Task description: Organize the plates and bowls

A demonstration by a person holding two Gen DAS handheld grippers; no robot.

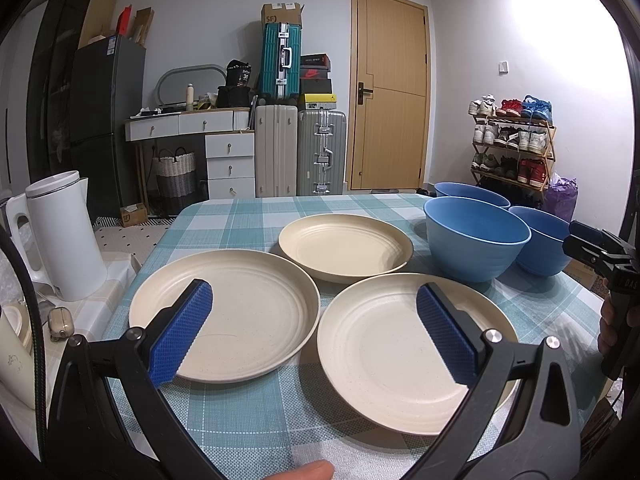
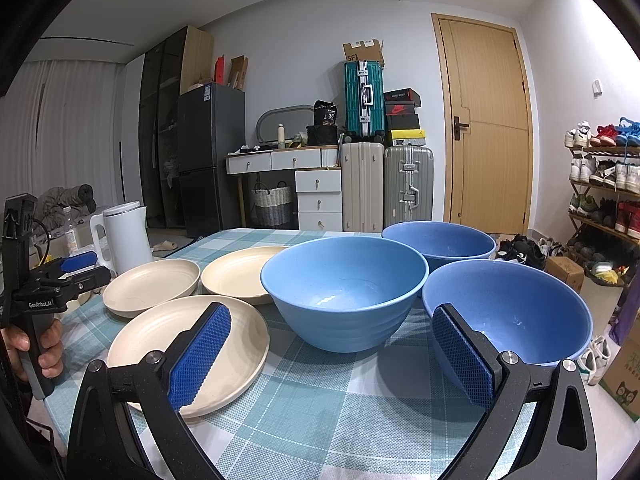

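My left gripper (image 1: pixel 314 322) is spread wide and empty, over the gap between two cream plates (image 1: pixel 224 312) at lower centre; a third sits behind. My right gripper (image 2: pixel 332 350) is also wide and empty, facing three blue bowls (image 2: pixel 344 288) centre-right. All lie apart on the checked tablecloth (image 1: pixel 248 420). They look like light, stiff, smooth plastic, likely slippery. I'd pinch a rim edge.

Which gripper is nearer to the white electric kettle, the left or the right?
Left. The left gripper hangs open over the cream plates, with the white electric kettle just off its left side. The right gripper faces the blue bowls, farther across the table.
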